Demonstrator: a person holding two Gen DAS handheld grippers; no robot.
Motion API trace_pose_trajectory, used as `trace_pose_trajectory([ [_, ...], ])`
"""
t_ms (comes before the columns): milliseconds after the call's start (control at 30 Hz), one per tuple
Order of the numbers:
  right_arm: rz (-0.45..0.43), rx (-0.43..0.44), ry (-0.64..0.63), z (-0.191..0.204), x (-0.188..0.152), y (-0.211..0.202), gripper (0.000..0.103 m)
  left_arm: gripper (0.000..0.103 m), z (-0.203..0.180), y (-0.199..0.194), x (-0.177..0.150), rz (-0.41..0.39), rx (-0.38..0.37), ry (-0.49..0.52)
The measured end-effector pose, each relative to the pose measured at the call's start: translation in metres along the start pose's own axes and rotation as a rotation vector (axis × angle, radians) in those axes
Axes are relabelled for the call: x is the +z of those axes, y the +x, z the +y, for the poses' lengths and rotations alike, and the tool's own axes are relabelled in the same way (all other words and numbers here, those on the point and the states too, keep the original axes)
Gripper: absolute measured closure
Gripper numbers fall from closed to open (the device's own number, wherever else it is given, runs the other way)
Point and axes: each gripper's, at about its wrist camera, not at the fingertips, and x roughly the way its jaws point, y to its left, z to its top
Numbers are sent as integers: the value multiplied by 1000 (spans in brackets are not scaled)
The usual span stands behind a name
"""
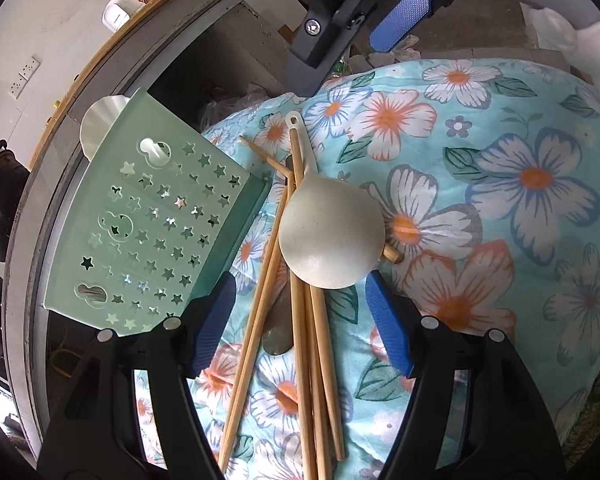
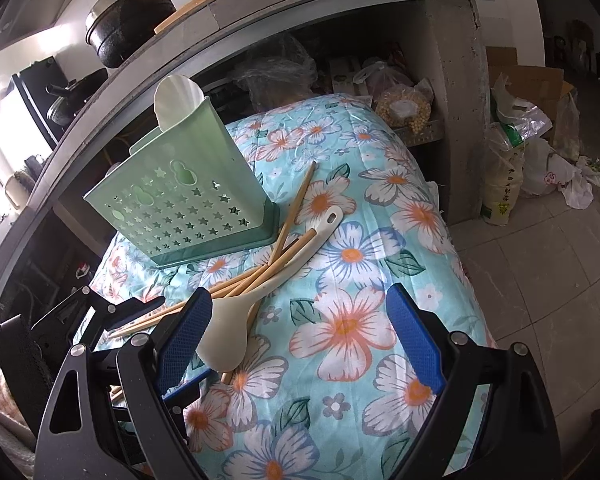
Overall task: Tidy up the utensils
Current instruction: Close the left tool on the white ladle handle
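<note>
Utensil holder [image 2: 188, 204], green with star cut-outs, stands on the floral cloth [image 2: 360, 280] at ten o'clock from the chopsticks [image 1: 300, 360]. A white spoon [image 1: 324, 236] lies across them, perhaps over a metal spoon [image 1: 278, 342]. Left gripper [image 1: 300, 320] and right gripper [image 2: 300, 340] hover, both spread wide.

both claws share one build: the left claw [image 1: 300, 316] and right claw [image 2: 300, 336] have matte black angular frames with cut-out slots, round silver screws, and blue ribbed pads [image 2: 414, 336] lining each finger.
</note>
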Motion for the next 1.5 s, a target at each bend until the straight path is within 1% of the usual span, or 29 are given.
trace_pose_trajectory([
  [167,-2,0,3,0,0,0,17,39,-3,-5,2,-29,38,20],
  [233,-1,1,4,0,0,-1,17,39,-3,-8,1,-33,37,20],
  [400,4,14,9,-1,1,0,17,39,-13,-4,-1,-32,52,84],
  [567,23,65,41,-3,4,8,17,39,-13,-1,1,-34,51,87],
  [667,47,143,87,-6,7,17,18,39,-14,0,1,-43,59,97],
  [733,81,189,107,-6,9,26,27,39,-15,1,2,-50,67,100],
  [767,98,204,113,-4,10,31,29,39,-15,0,1,-53,69,98],
  [833,135,239,118,-1,10,41,40,39,-16,0,1,-59,70,92],
  [933,178,272,141,1,10,51,46,39,-16,-2,0,-78,79,87],
  [1033,204,295,174,-1,8,56,49,42,-16,-6,-3,-102,94,86],
  [1100,224,306,192,-1,7,59,51,45,-15,-9,-3,-112,88,73],
  [1233,246,336,216,-1,8,64,56,51,-8,-14,-3,-140,81,38],
  [1367,259,358,228,1,11,67,57,58,1,-18,-2,-165,81,-8],
  [1500,266,389,249,2,13,69,59,59,8,-15,-2,-160,57,-40],
])
